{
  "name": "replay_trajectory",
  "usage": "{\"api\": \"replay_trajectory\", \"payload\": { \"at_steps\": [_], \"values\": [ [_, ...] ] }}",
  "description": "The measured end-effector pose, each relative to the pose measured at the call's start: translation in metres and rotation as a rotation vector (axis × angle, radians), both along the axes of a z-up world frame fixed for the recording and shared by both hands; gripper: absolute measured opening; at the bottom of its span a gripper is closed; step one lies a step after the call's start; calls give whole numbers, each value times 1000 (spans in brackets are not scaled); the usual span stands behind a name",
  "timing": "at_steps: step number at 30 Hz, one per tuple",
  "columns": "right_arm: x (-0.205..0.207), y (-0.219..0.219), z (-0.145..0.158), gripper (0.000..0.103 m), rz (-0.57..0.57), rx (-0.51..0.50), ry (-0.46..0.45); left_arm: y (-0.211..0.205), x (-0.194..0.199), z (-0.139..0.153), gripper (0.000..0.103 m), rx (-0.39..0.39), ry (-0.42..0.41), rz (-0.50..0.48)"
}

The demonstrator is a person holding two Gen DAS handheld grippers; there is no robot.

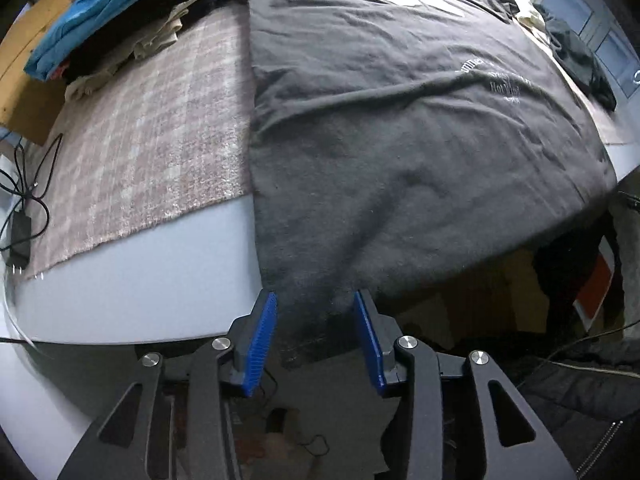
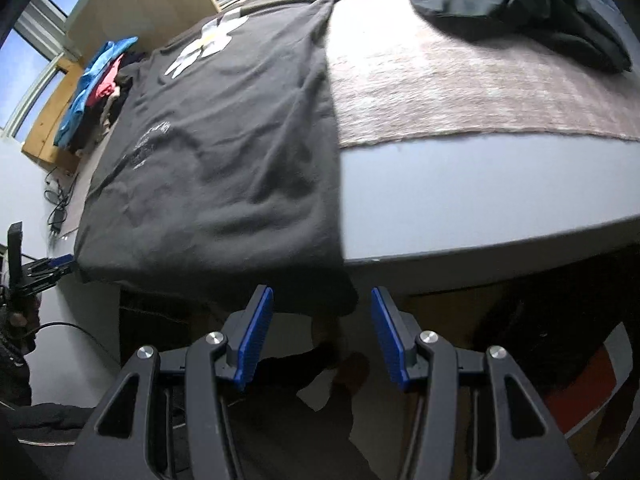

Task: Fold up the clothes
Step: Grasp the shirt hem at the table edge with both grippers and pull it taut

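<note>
While both jaws gape at its hem, the dark T-shirt (image 1: 400, 120) shows white lettering (image 1: 494, 80) (too blurred to read).

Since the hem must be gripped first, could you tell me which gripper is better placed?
Probably left: the left gripper is open with the shirt hem hanging between its pads. The right gripper, also open, sits just short of the hem corner.

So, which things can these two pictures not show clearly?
- Small white lettering on the black T-shirt: too small and creased, both views.
- T-shirt hem under the table edge: blurred, in shadow.
- Folded pile: cut by the left wrist frame.
</note>
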State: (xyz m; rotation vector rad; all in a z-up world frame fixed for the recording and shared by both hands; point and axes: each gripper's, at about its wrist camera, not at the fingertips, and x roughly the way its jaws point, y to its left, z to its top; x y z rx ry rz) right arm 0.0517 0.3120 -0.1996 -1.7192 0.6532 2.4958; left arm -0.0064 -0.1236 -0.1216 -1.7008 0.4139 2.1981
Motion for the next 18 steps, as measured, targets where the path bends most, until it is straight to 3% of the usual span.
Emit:
{"api": "replay_trajectory", "payload": {
  "at_steps": [2,4,6,9,10,11,12,18],
  "values": [
    [-3,-3,-6,50,17,-14,-22,-1,-1,1,36,6,-2,11],
    [-5,-4,-14,50,18,-28,-45,-2,-3,2,28,8,8,18],
    [-6,-2,-22,50,10,-33,-55,-5,-5,2,6,4,18,30],
    [-6,4,-27,49,3,-94,-36,-13,-10,3,2,45,7,56],
    [-6,6,-29,39,2,-119,-29,-15,-11,3,2,58,2,61],
    [-5,6,-29,17,6,-139,-27,-16,-12,3,2,71,-3,65],
    [-5,6,-29,6,14,-148,-32,-16,-12,3,2,70,-4,64],
    [9,4,8,3,63,-108,2,-15,-12,9,2,35,-5,58]
  ]
}}
